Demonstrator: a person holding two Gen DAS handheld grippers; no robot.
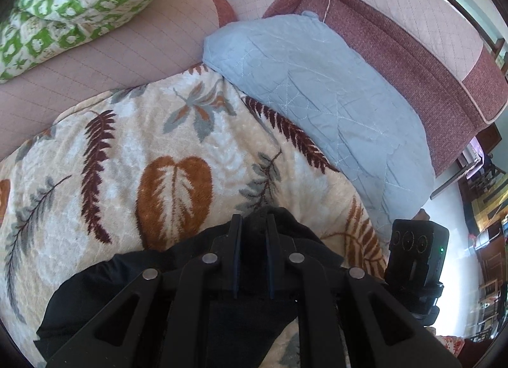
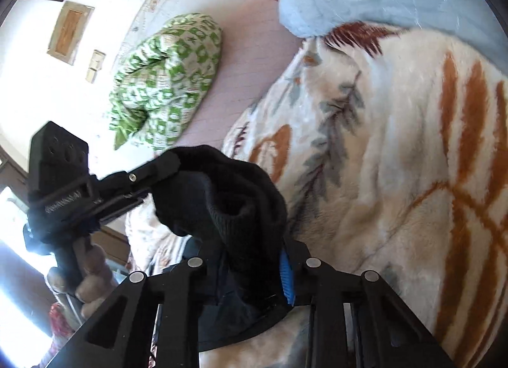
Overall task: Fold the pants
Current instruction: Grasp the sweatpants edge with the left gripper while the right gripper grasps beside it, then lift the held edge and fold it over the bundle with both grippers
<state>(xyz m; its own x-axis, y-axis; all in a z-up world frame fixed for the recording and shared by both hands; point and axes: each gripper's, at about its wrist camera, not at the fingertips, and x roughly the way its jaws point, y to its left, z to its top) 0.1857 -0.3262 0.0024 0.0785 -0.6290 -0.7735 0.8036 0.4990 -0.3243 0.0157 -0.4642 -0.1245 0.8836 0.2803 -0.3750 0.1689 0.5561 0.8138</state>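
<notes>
The black pants [image 1: 104, 285] lie bunched on a leaf-patterned fleece blanket [image 1: 133, 158]. In the left wrist view my left gripper [image 1: 253, 225] is shut on a raised fold of the black cloth, which fills the narrow gap between its fingers. From the right wrist view that same left gripper [image 2: 165, 166] holds the fold up from the left, with a hand [image 2: 92, 272] on its handle. My right gripper [image 2: 254, 260] is shut on a thick ribbed bunch of the pants [image 2: 241, 200]; one blue pad [image 2: 287, 276] shows against the cloth, and the other finger is hidden under it.
A light blue quilted pillow [image 1: 317, 88] lies beyond the blanket against a pink and maroon sofa back [image 1: 412, 60]. A green and white patterned bundle [image 1: 73, 3] sits on the pink cover at the far left. The right gripper's body [image 1: 416, 250] stands at the right.
</notes>
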